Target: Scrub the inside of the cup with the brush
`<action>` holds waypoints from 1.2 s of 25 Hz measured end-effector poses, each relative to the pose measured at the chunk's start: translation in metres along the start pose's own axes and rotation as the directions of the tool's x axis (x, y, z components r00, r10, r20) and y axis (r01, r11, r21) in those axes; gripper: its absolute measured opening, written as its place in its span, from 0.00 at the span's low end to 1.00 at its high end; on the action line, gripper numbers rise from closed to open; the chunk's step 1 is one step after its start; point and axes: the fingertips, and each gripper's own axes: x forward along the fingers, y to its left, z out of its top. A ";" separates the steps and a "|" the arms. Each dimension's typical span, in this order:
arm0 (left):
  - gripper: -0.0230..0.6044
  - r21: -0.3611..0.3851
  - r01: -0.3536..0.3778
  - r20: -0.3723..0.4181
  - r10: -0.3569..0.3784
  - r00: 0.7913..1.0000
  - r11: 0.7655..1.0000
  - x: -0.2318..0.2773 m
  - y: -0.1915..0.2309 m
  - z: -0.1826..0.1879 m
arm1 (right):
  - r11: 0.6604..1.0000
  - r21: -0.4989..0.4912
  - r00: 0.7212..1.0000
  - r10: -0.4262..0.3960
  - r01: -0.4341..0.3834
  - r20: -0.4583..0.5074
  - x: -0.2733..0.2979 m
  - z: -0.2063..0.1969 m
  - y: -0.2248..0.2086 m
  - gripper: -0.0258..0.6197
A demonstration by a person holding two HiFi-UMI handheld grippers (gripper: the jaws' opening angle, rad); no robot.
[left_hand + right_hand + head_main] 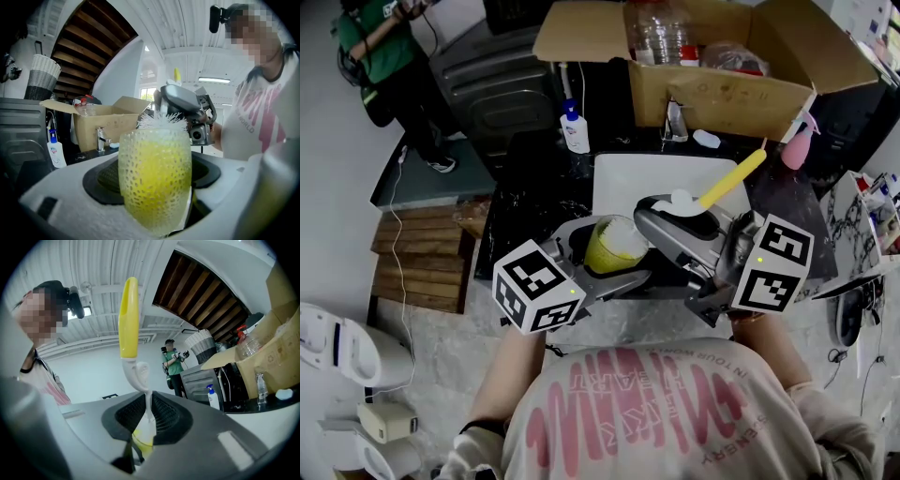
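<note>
A textured yellow cup (613,246) is held over the counter, and my left gripper (598,265) is shut on it; the cup (154,180) fills the left gripper view between the pads. The brush has a yellow handle (731,178) and a white neck. My right gripper (668,222) is shut on the neck (148,408), with the handle (128,319) rising above the jaws. White bristles (161,123) poke up at the cup's rim, behind it. The brush head is otherwise hidden.
A white board (666,183) lies on the dark counter (534,192). Behind stand an open cardboard box (722,70) with bottles, a soap dispenser (575,129), a small tap (675,122) and a pink spray bottle (799,148). A person in green (384,47) stands far left.
</note>
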 end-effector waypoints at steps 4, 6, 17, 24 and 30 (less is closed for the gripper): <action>0.65 -0.009 -0.021 0.007 0.021 1.000 1.000 -0.001 0.005 0.002 | 1.000 0.000 1.000 -0.005 0.005 0.001 -0.001 0.001 -0.001 0.12; 0.65 -0.019 -0.031 0.013 0.031 0.999 0.999 -0.001 0.008 0.003 | 1.000 0.000 1.000 -0.010 0.010 0.002 -0.001 0.001 -0.003 0.12; 0.65 -0.058 -0.058 0.091 0.063 0.994 0.997 -0.007 0.011 0.012 | 0.999 0.028 0.999 -0.017 0.016 0.029 -0.010 0.000 -0.006 0.12; 0.65 -0.109 -0.027 0.165 0.044 0.985 0.994 -0.017 0.020 0.016 | 0.999 0.041 0.999 -0.024 0.022 0.041 -0.003 -0.002 -0.010 0.12; 0.65 -0.119 0.044 0.253 -0.012 0.968 0.992 -0.028 0.016 0.024 | 0.997 0.074 0.997 -0.018 0.013 0.069 -0.002 -0.001 -0.012 0.12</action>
